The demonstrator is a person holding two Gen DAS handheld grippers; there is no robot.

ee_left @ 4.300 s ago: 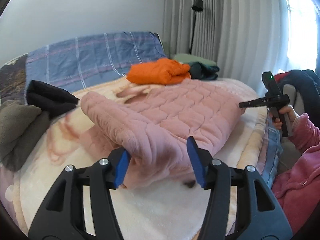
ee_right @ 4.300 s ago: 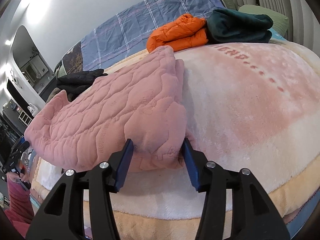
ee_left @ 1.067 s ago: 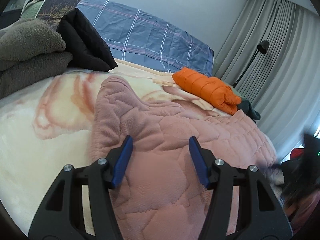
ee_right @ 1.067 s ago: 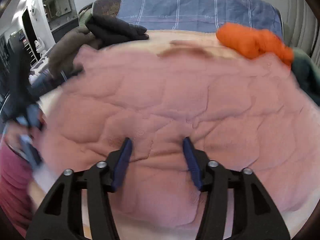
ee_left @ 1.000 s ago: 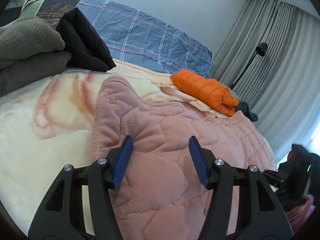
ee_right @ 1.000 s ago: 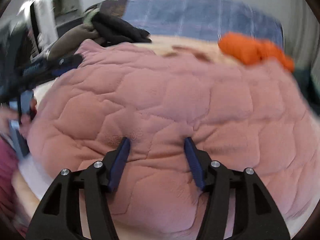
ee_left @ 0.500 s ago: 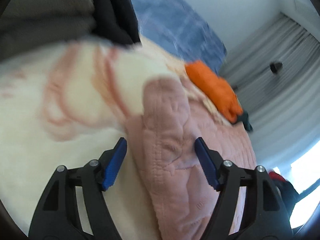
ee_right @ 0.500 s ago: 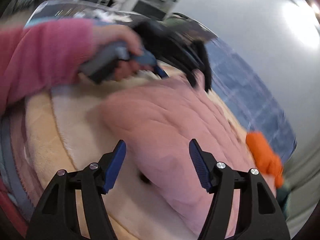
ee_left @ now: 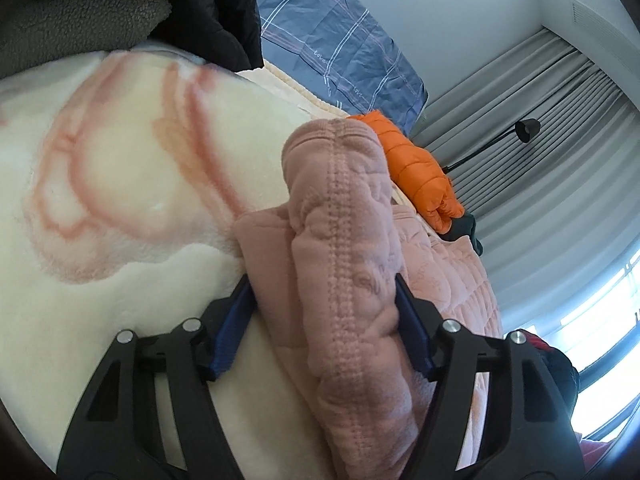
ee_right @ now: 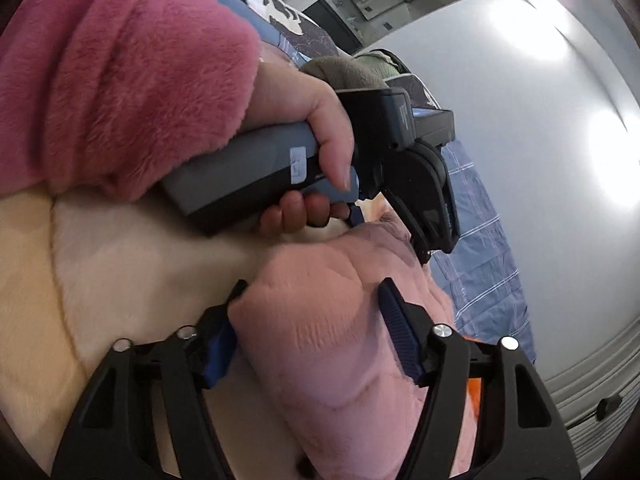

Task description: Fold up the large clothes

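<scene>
Pink garment (ee_left: 352, 264) lies folded on blanket (ee_left: 120, 200). Since a second ago both grippers have swung from top of garment to same end. Left gripper (ee_left: 324, 320) and right gripper (ee_right: 312, 328) each straddle thick edge, jaws spread, not clamped. Next fold or lift seems imminent.

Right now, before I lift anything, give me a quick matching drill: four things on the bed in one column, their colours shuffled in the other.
Things:
1. quilted garment
2. puffer jacket
3. bedsheet
4. fleece

Colours:
A. blue with pale stripes
B. grey-brown
C. pink
D. orange

Pairs: 1-C, 2-D, 3-A, 4-B
</scene>
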